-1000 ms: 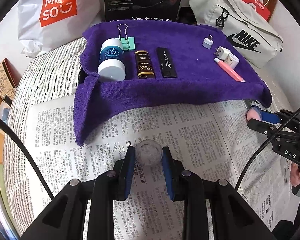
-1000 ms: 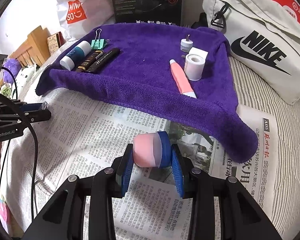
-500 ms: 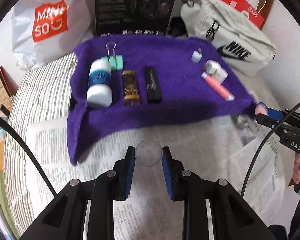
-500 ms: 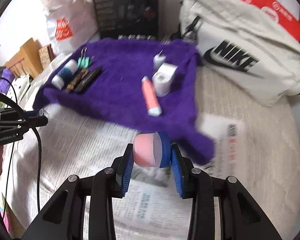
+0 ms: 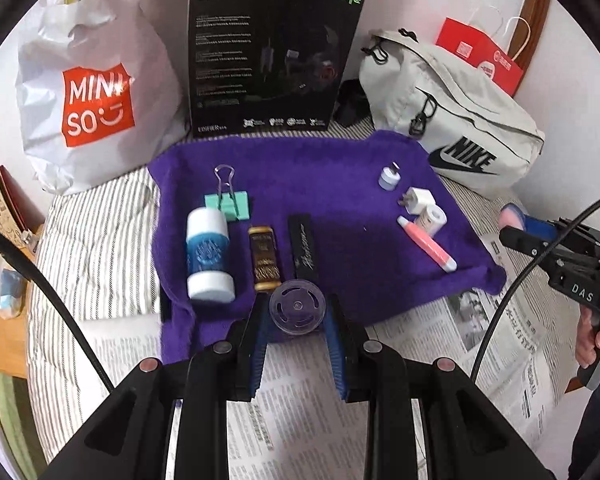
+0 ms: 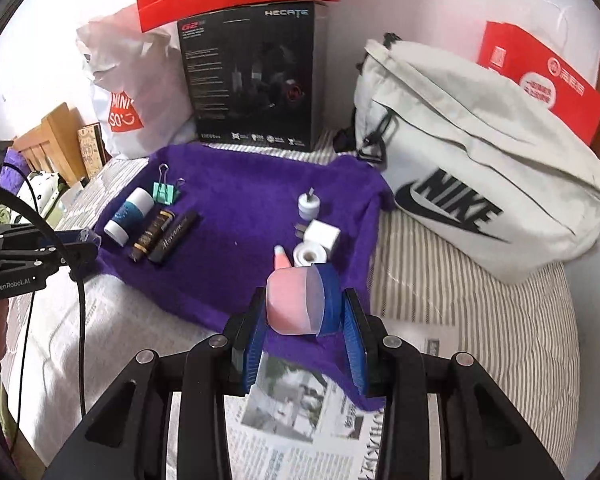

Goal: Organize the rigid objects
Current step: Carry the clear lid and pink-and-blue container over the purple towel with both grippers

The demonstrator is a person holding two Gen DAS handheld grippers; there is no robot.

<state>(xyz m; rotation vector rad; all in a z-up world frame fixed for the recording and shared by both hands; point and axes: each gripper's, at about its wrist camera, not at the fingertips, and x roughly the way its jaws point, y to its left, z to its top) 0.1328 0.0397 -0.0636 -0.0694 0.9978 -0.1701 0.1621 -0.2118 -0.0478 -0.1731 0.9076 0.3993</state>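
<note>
left gripper [image 5: 298,334] has its two blue-padded fingers closed around one clear round plastic lid [image 5: 297,306], held off the surface above the near edge of the purple towel [image 5: 320,168]. right gripper [image 6: 305,330] is likewise clamped on one pink jar with a blue cap [image 6: 300,300], lifted over the towel's near right corner.

nine things lie on the towel, in two groups. on the left are four: one mint binder clip [image 5: 228,204] at the far end, one white and blue bottle [image 5: 208,254] lying on its side near it, one gold and brown tube [image 5: 265,258] to the right of the bottle, and one black flat case [image 5: 303,246] just beside that tube. on the right are four more: one small white adapter [image 5: 389,178] farthest away, one white charger plug [image 5: 420,200] nearer, one white tape roll [image 5: 431,218] touching the plug, and one pink and white tube [image 5: 427,249] lying slantwise just beside the roll.

newspaper [image 5: 496,332] covers the striped bedding [image 5: 96,240] nearer than the towel. along the far wall stand one miniso bag [image 5: 92,92], one black box [image 5: 268,56], one nike bag [image 5: 452,120] and one red paper bag [image 5: 480,56]. each gripper shows at the edge of the other's view, with a hand [image 5: 598,344] on its handle.
</note>
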